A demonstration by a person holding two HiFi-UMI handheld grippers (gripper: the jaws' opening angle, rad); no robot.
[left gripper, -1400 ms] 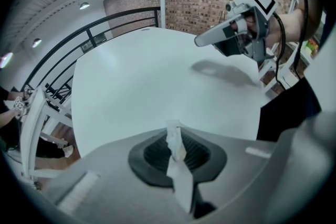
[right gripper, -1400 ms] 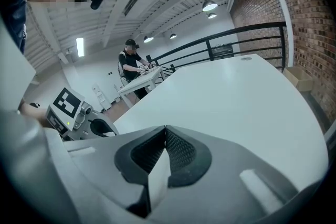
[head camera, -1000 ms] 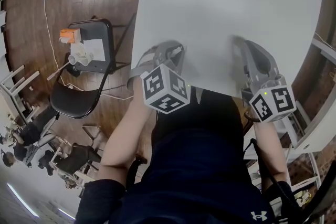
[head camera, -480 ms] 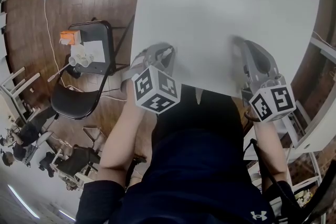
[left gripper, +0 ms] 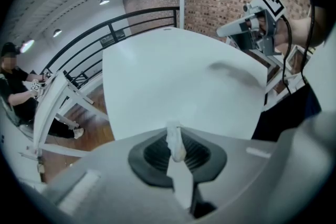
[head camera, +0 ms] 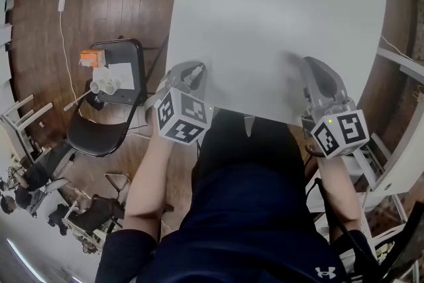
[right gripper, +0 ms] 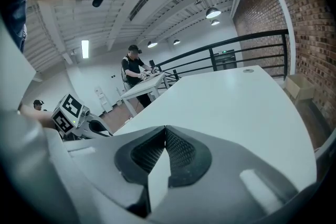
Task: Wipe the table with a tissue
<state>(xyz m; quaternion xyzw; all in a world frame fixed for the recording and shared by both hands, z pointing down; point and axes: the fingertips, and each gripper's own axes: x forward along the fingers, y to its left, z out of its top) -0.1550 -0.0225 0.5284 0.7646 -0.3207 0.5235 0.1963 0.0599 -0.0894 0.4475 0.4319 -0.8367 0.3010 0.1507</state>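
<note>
The white table (head camera: 278,16) fills the upper middle of the head view. My left gripper (head camera: 193,74) hovers at the table's near left corner. Its jaws are shut on a small wad of white tissue (left gripper: 175,141), which pokes up between them in the left gripper view. My right gripper (head camera: 313,71) sits over the table's near right edge, jaws shut with nothing between them (right gripper: 166,131). In the left gripper view the right gripper (left gripper: 239,29) shows across the tabletop (left gripper: 178,81).
A black folding chair (head camera: 109,99) stands on the wooden floor left of the table, with an orange box (head camera: 91,57) and white cups (head camera: 106,85) on its seat. Another white table (right gripper: 142,86) and people are farther off. A brick wall and a railing (left gripper: 131,18) lie beyond.
My left gripper has pulled back and leftward, from over the table's near edge to its near left corner. The right gripper has barely moved.
</note>
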